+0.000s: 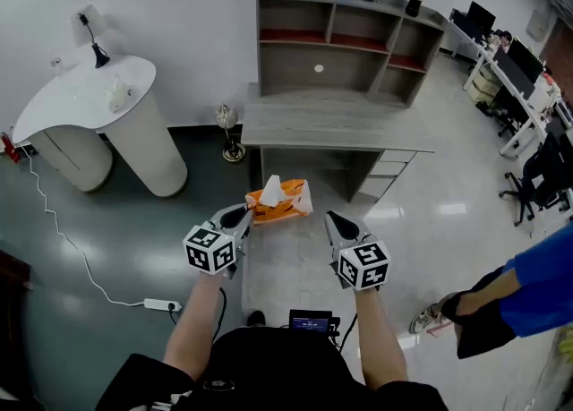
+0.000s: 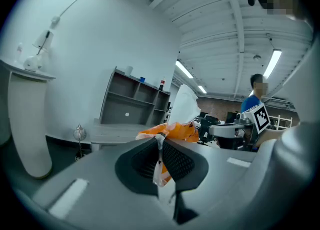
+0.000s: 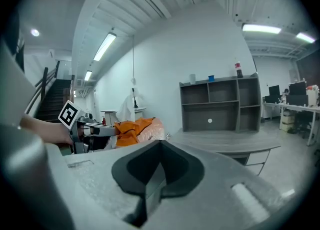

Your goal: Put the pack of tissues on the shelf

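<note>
Crinkly orange plastic wraps the pack of tissues (image 1: 280, 200), a soft, pillowy block with a white sheet (image 2: 184, 104) poking up from its top. My left gripper (image 2: 160, 146) has its dark ribbed pads almost together, pinching a thin flap of that wrapper at the pack's near corner, so the pack hangs in the air just ahead of the jaws. My right gripper (image 3: 157, 149) sits beside the pack, apart from it, its smooth jaws closed against each other with nothing between them. Well ahead of both claws stands a grey, wood-grained desk (image 1: 331, 127) with a flat top. On it sits the shelf (image 1: 345, 47), a boxy unit of open compartments with reddish boards inside.
</note>
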Available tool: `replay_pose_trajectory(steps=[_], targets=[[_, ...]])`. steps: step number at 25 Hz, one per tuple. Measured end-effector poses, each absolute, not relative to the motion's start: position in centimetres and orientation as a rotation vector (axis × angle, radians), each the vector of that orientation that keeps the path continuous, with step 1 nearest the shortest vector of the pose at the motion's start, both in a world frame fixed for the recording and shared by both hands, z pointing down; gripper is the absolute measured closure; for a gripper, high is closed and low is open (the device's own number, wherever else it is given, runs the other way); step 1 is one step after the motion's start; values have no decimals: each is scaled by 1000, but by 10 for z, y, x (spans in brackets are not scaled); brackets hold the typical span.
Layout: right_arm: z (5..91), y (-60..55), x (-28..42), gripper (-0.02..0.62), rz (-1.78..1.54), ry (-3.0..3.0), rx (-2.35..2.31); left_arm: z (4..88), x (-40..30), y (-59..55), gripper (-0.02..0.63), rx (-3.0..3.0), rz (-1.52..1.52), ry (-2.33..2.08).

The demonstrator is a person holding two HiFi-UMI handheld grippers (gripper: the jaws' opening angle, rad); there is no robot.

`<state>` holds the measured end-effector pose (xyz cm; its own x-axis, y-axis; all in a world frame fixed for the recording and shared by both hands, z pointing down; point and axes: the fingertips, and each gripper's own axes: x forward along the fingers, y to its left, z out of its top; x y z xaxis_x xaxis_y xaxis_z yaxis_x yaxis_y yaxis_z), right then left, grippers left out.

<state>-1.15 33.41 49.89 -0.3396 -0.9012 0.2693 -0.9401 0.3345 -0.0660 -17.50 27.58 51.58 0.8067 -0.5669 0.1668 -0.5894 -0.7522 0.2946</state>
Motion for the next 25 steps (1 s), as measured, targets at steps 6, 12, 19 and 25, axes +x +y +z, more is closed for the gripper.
replay_pose_trajectory(steps=[6, 12, 19, 25], targets=[[499, 336, -14, 597, 322, -2411, 1674, 516, -174, 278, 594, 2657, 87, -859], [501, 336, -13, 597, 326, -2416, 1673, 516, -173, 279, 594, 2670, 86, -848], [502, 343, 5, 597, 332, -2428, 1672, 519, -157, 282, 594, 2663, 81, -859], [497, 352, 45, 597, 327, -2427, 1698, 518, -124, 290, 594, 2673, 85, -858]])
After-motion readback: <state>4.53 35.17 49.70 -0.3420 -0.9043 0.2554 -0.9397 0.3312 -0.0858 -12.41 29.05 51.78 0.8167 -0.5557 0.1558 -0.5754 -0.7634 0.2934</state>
